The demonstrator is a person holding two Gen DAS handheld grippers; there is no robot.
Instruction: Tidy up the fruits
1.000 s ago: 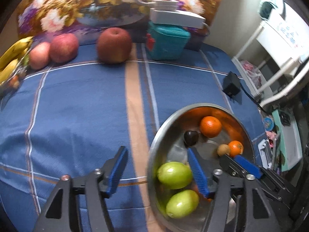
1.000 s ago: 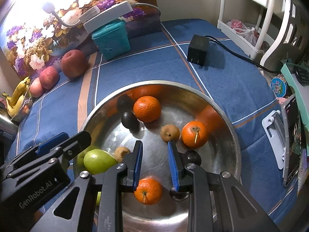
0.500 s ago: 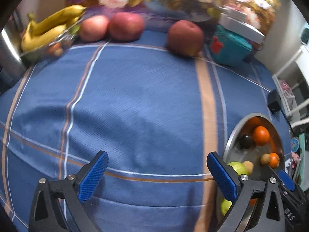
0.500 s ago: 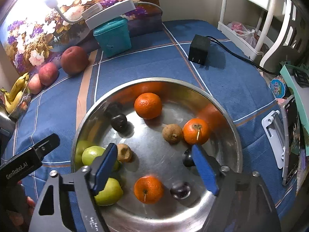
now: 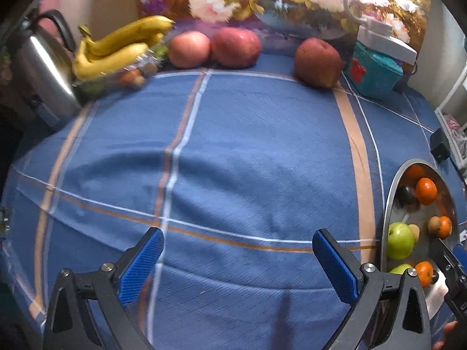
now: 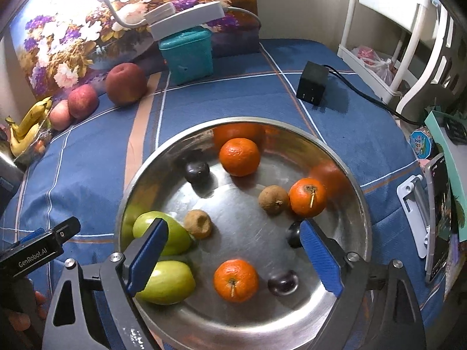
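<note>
A steel bowl (image 6: 354,188) holds three oranges (image 6: 239,157), two green apples (image 6: 163,233), brown and dark small fruits. My right gripper (image 6: 233,258) hangs open and empty over the bowl's near side, above one orange (image 6: 235,280). My left gripper (image 5: 238,261) is open and empty over bare blue cloth, left of the bowl (image 5: 389,198). Three red apples (image 5: 235,47) and bananas (image 5: 116,48) lie at the table's far edge. The left gripper's body shows in the right wrist view (image 6: 38,252).
A blue plaid cloth (image 5: 248,151) covers the table. A steel kettle (image 5: 41,67) stands far left. A teal box (image 6: 186,55) with a white lamp, a black adapter (image 6: 311,86) with cord, and a flower painting (image 6: 87,20) are at the back. A white rack (image 6: 394,43) stands right.
My right gripper has opened wide over the bowl. My left gripper has opened and swung left, away from the bowl, toward the open cloth and the far apples.
</note>
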